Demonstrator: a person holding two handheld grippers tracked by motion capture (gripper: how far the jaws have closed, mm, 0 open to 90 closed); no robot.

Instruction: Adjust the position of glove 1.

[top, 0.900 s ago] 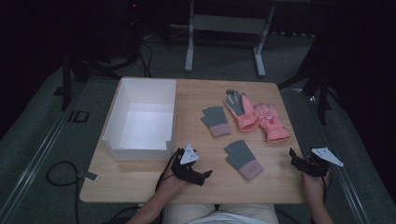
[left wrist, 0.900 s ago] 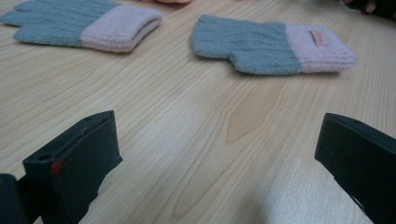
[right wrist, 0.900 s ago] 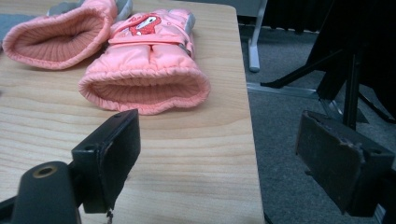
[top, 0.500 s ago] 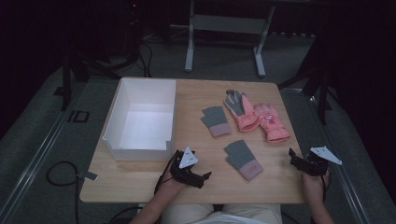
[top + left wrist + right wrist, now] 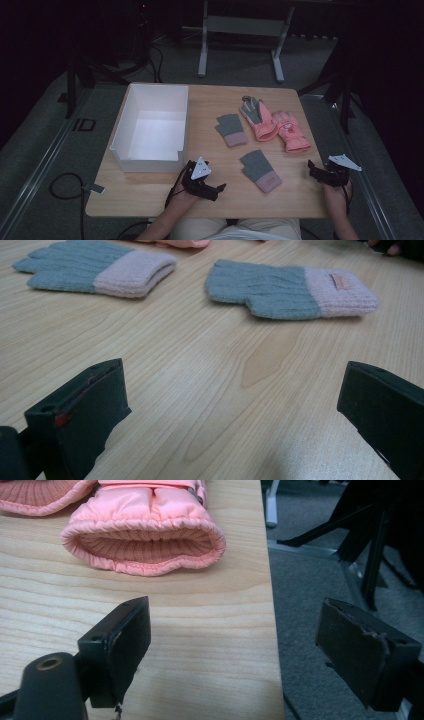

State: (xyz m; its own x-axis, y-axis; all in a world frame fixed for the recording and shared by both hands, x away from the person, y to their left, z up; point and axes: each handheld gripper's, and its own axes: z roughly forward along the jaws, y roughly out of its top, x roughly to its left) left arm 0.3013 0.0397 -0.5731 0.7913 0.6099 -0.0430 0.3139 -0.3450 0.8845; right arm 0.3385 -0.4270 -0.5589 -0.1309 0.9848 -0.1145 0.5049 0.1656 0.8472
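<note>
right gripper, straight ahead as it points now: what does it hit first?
Likely the open cuff of the pink padded glove, straight ahead of the right gripper along the table edge. Its fingers are open and empty; bare wood lies between.

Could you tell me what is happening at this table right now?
A person sits at a wooden table with a gripper in each hand. The left gripper and the right gripper are both open and empty, near the front edge. Two grey knitted gloves and two pink winter gloves lie loose on the table. A white box stands empty at the left. Nothing has been picked up yet.
</note>
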